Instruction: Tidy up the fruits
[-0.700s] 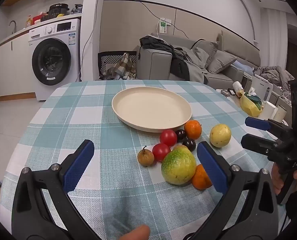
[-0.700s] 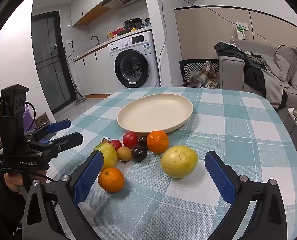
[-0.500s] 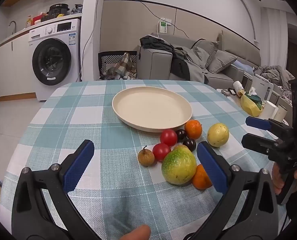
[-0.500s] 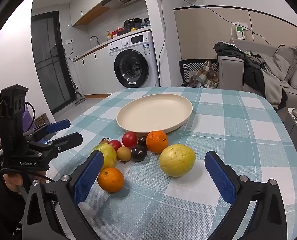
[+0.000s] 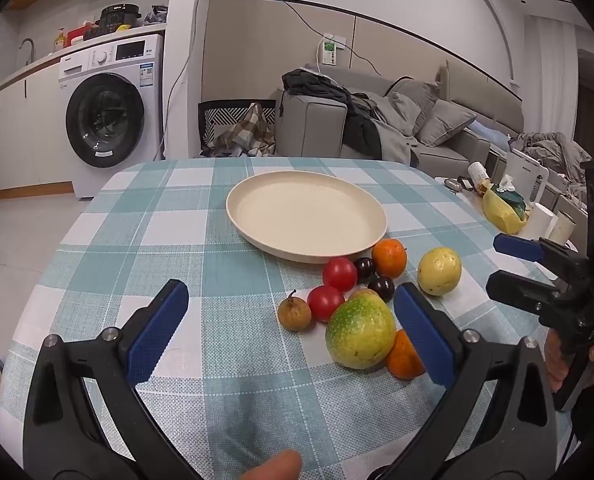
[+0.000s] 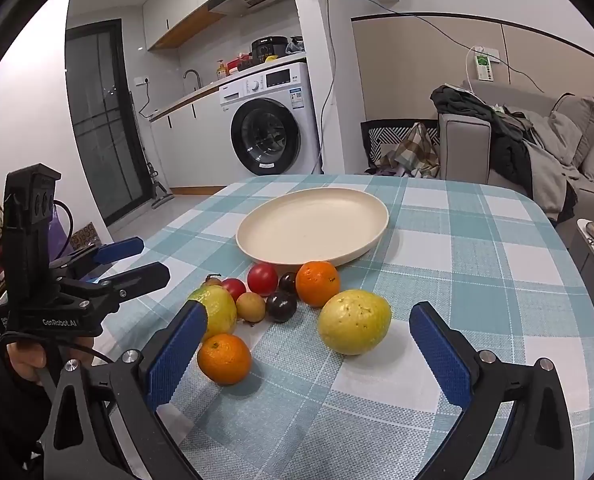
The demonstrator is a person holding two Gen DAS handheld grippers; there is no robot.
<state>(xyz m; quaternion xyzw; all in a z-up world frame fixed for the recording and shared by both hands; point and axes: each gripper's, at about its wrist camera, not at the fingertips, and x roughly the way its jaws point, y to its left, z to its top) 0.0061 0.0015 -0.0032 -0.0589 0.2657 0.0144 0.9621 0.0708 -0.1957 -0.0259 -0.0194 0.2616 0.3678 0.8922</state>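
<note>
Right tongs (image 6: pixel 305 344) creep closer to the yellow fruit (image 6: pixel 354 321), now almost between the spread blue pads; left tongs (image 5: pixel 293 332) barely shift.
Both tongs released, nothing held. Fruit cluster sits mid-surface, just in front of the empty plate (image 5: pixel 257 216): green-yellow fruit (image 5: pixel 360 331), two oranges (image 6: pixel 317 283) (image 6: pixel 224 357), two red tomatoes (image 5: pixel 339 274) (image 5: pixel 325 302), dark plums (image 6: pixel 281 306), small brown fruit (image 5: pixel 294 314). Step looks like the approach for the first pick, nothing on the plate yet. Next move likely: right tongs push forward, straddle the yellow fruit, squeeze gently so it doesn't roll. Readable: "GenRobot.AI" on the left tongs body in the right wrist view, "DAS" on the right one; washing machine (image 6: pixel 271 120) labels too small.
</note>
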